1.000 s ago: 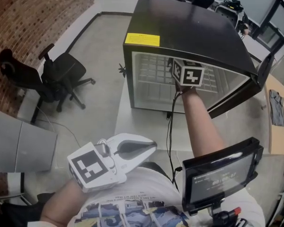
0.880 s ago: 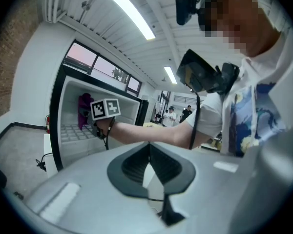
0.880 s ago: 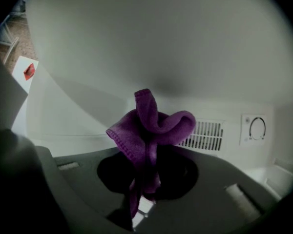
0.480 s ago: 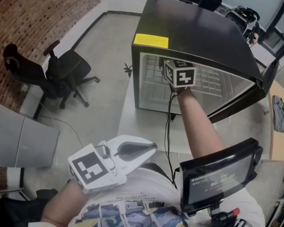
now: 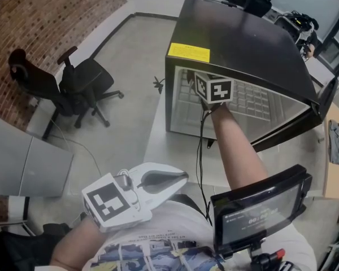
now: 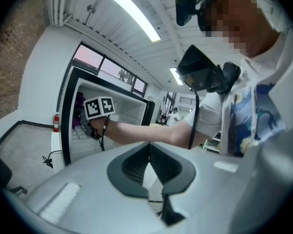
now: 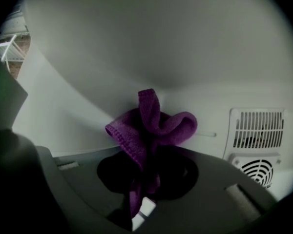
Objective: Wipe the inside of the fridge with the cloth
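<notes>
concrete floor (image 5: 130, 61) runs round the black fridge (image 5: 243, 38), with its door (image 5: 294, 126) swung open to your right and an office chair (image 5: 79, 81) well apart on the left. your right gripper (image 7: 145, 182) is inside the cabinet. its tongs pinch the cloth (image 7: 154, 123) low down, so the bunched part stands past the tips near the white back wall, just left of the vent (image 7: 259, 128). whether the fabric touches the wall can't be told. your left gripper (image 5: 158, 182) hangs by your chest, tongs pressed together on nothing, with no part in the wiping.

the step in hand looks like wiping the rear wall. lead with the bunch, not the hard tips, and press enough that the folds flatten and more fabric meets the plastic. sweep in overlapping passes from one side across. go lightly over the vent slats, where the pile could snag. mind the cable (image 5: 202, 134) that hangs from your wrist at the cabinet's lip.

the cloth is purple with a short looped pile and a stitched hem. it is gathered into two or three soft lobes, and it looks limp, so it will likely fold over rather than push back.
</notes>
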Motion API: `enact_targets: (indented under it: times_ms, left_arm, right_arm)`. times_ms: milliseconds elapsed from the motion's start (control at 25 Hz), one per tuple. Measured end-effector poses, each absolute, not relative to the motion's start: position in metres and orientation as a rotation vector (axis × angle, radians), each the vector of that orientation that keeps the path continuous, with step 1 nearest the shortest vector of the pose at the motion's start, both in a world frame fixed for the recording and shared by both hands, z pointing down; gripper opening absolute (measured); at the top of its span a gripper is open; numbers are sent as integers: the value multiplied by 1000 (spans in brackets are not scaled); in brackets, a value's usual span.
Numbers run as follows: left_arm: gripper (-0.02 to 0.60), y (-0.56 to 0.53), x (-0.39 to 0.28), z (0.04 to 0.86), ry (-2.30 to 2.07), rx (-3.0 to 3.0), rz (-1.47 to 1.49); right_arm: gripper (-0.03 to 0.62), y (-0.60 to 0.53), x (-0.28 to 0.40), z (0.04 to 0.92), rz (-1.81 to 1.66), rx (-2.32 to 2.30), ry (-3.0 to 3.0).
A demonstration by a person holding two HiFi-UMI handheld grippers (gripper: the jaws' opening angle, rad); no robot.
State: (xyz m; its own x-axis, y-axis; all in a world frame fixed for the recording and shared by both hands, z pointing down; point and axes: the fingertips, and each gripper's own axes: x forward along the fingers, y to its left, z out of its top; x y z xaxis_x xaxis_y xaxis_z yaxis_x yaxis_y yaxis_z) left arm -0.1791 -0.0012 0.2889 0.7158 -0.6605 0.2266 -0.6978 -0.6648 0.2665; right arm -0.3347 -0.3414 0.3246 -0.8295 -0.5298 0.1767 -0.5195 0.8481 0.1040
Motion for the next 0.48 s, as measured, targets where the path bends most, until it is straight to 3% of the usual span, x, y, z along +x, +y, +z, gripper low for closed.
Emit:
enact_targets:
  times_ms: [480]
  left_arm:
    - [6,10,-173,288,-1028,2608,160]
  right_arm:
    - [78,-314,-328,319,-67,731,-2870]
